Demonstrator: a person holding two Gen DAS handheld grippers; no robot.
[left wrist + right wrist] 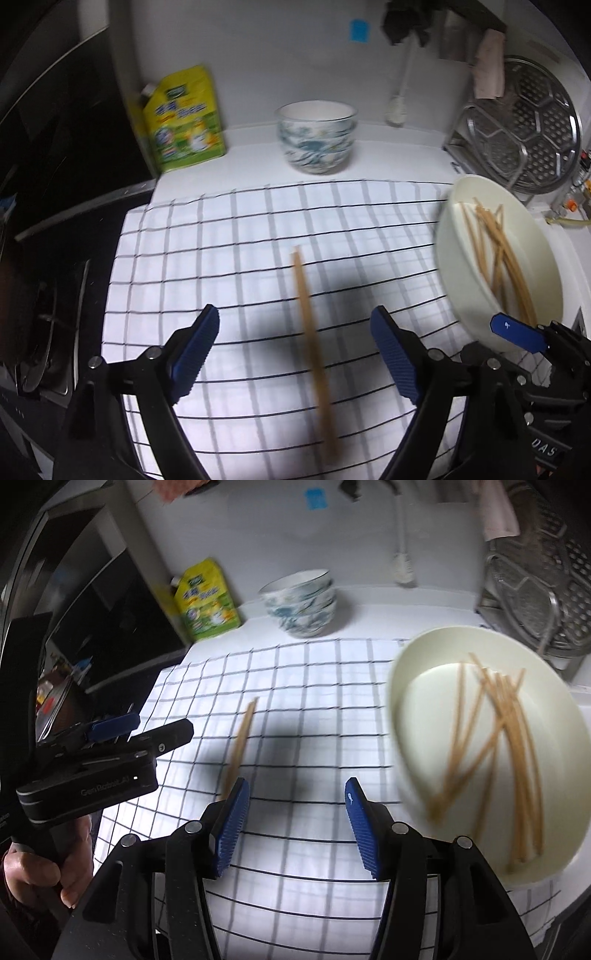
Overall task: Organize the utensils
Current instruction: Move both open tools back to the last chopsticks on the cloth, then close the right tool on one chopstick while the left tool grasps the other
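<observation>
My left gripper (295,350) hangs wide open and empty with a single chopstick (314,350) lying on the checked cloth (221,240) between its fingers, while my right gripper (295,823), also spread and empty, has the cream bowl (424,657) of chopsticks (498,746) just to its right.

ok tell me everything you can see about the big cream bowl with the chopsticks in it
The cream bowl is wide, shallow, plain and smooth, glazed or plastic by its look. It looks strongly tilted in both views, its opening turned toward the cameras, at the right edge of the checked cloth, in front of the metal dish rack. A loose bundle of wooden chopsticks lies crossed inside. The right hand-held gripper is open just left of it; one blue finger overlaps its lower rim in the left view, contact unclear.
</observation>
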